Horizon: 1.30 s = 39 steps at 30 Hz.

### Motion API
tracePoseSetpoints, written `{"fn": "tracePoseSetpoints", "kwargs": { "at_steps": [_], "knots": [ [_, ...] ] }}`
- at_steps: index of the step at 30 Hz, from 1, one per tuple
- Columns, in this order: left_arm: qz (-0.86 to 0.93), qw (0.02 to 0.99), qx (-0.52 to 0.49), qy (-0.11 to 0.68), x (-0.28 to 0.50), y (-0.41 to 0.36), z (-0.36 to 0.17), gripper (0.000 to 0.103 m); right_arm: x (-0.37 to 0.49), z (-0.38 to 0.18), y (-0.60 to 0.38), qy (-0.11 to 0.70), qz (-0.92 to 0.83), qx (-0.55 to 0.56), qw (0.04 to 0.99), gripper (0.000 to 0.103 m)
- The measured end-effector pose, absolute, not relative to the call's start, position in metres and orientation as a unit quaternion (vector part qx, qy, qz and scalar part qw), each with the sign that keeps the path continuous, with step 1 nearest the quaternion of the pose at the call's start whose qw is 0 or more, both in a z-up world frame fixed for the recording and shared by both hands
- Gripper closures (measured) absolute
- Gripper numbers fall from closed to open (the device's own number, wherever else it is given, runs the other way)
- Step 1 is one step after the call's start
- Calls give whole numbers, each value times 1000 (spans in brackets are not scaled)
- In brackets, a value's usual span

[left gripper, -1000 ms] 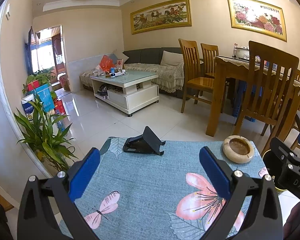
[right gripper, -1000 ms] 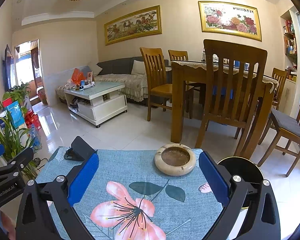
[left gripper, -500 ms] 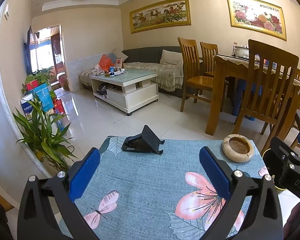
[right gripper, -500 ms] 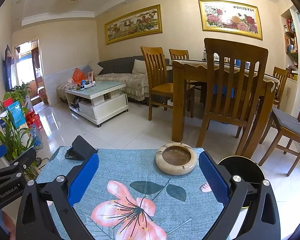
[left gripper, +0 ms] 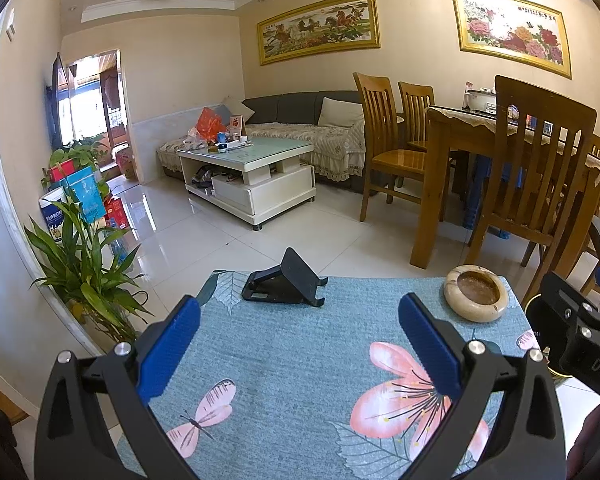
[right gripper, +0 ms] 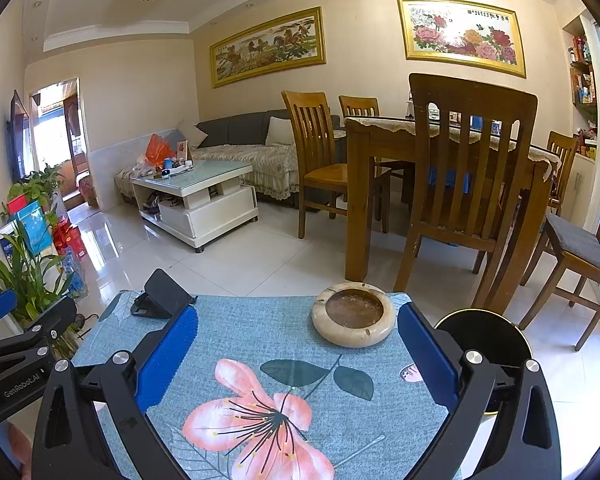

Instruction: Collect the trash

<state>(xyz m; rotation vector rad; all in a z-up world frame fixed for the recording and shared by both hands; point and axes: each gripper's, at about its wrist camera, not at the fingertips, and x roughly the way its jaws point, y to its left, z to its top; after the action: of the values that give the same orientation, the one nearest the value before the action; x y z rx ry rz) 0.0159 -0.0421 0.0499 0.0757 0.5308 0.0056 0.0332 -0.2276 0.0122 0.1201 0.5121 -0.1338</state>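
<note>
Ashtray [right gripper: 353, 314] was round, pale marbled stone with a thick rim and a brown, stained bowl; a few specks in the bowl, too small to tell what. It sat near the far right corner of the surface [right gripper: 260, 336], flat on the cloth. In the left wrist view the ashtray [left gripper: 476, 293] stood well ahead and right of that claw.

Bin [right gripper: 484, 336] was black with a thin gold rim, just off the right edge of the surface and lower than it. Only part of its round top showed behind the right finger; contents could not be told.

Surface was covered by a blue-grey cloth printed with a large pink flower, leaves and butterflies. Black folding phone stand [left gripper: 286, 284] sat at the far left corner, propped open.

Left claw [left gripper: 298, 346] was wide, blue pads well apart, nothing between them, hovering over the left half of the cloth. Right claw [right gripper: 298, 354] was wide too, holding nothing, over the pink flower, with the ashtray just beyond its fingertips.
</note>
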Motion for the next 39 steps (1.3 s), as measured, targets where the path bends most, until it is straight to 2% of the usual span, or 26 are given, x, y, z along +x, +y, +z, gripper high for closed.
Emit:
{"fn": "tracePoseSetpoints", "kwargs": {
  "at_steps": [29, 35, 39],
  "knots": [
    [10, 965, 39, 261, 16, -39, 46, 3, 22, 3, -210, 259, -59, 72, 961, 4],
    [-42, 954, 32, 294, 29, -41, 35, 3, 18, 0, -204, 262, -60, 71, 961, 4],
    [-107, 930, -11, 351, 44, -39, 16, 3, 16, -5, -203, 268, -61, 77, 958, 4]
  ]
}}
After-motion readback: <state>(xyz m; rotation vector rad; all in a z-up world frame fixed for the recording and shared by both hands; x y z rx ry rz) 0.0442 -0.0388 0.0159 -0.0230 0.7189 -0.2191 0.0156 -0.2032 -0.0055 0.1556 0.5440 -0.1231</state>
